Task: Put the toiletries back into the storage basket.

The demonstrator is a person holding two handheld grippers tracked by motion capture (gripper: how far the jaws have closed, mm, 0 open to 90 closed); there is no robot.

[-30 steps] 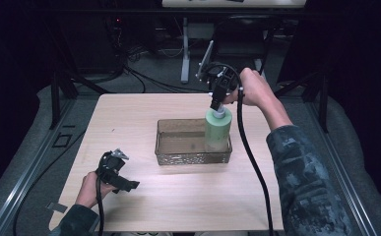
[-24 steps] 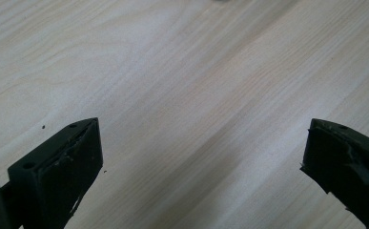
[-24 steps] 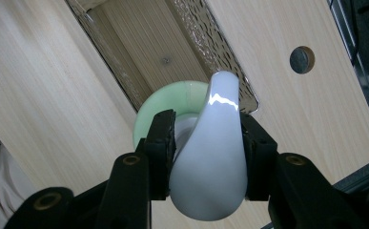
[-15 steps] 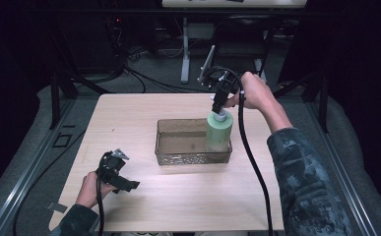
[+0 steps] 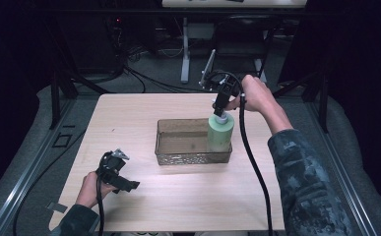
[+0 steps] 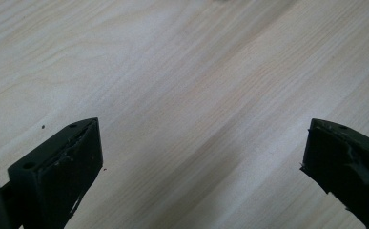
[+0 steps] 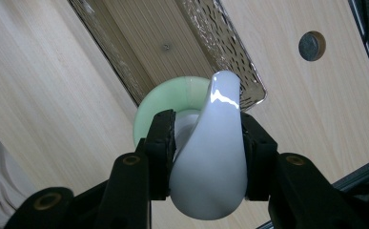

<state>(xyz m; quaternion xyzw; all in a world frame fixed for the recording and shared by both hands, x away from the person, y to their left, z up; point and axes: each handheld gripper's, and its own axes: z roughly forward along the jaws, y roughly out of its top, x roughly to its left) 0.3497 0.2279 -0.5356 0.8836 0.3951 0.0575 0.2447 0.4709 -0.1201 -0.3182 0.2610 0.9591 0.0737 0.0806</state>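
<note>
Pale green cylindrical pump bottle (image 5: 220, 132) with a glossy white pump head is standing upright at the right end of the clear rectangular tray with a speckled, patterned wall (image 5: 188, 158), and I am gripping it from above with my right gripper (image 5: 221, 107). In the high view, the bottle's matte green body is rising well above the tray's rim, its white collar sitting directly under the black jaws. In the right gripper view, the pump head (image 7: 214, 152) is showing as a smooth, shiny white form, broad and rounded at the near end and tapering to a narrow spout, with a bright highlight running along its ridge; the two jaws are pressing on it from either side, clenched on the pump. Beneath it, the green shoulder of the bottle is appearing as a ring, and the tray's bare floor is stretching away behind.

I am holding my left gripper (image 5: 115, 173) low over the light wooden table (image 5: 129, 118) near its front left corner, well apart from the tray. In the left gripper view, its jaws are standing wide apart with nothing but wood grain between them.
</note>
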